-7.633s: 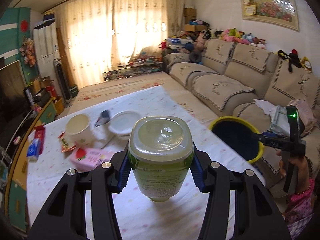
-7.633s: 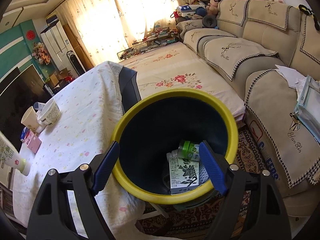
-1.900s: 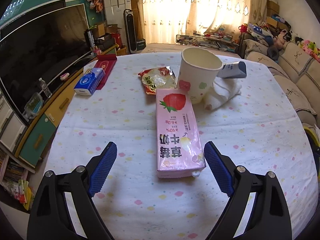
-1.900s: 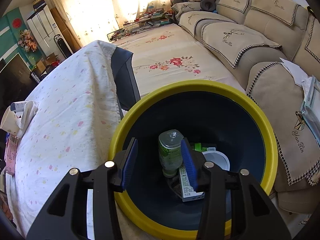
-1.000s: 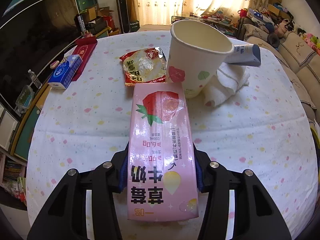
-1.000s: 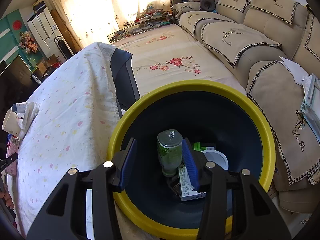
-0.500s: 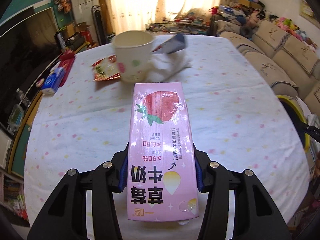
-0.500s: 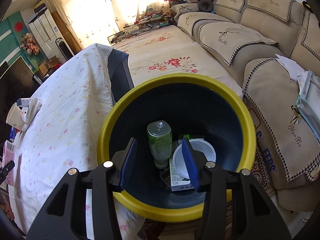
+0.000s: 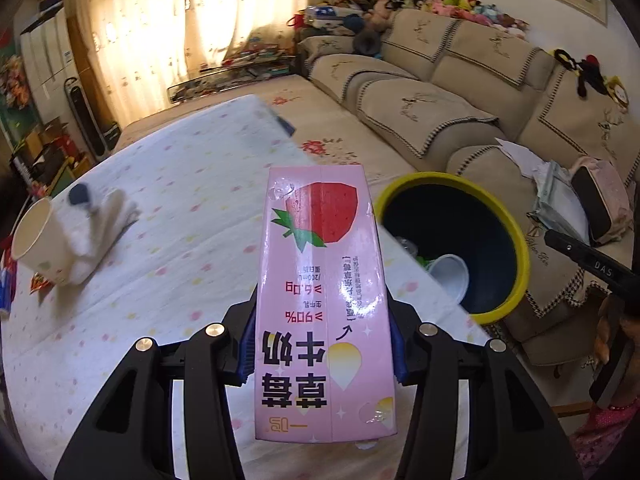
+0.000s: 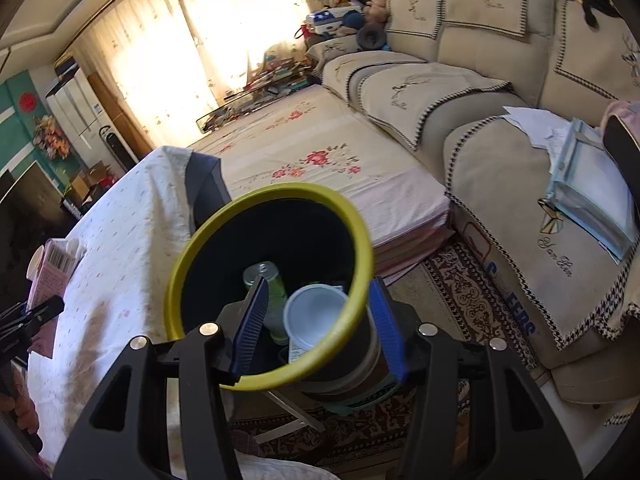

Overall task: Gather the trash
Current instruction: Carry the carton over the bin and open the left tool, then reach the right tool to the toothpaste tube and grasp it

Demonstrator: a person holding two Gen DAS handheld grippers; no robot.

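Observation:
My left gripper is shut on a pink strawberry milk carton and holds it above the table, pointing toward the yellow-rimmed trash bin at the table's right edge. My right gripper is shut on the near rim of that bin and holds it tilted beside the table. Inside the bin lie a green bottle, a white cup and a carton. The pink carton also shows in the right wrist view at far left.
A paper cup, a white cloth with a tube and a snack packet lie at the table's left. A beige sofa stands behind the bin. The tablecloth hangs by the bin.
My left gripper closed on the pink carton, lifted it and swung right toward the bin. My right gripper tilted the bin and shifted it left in its view.

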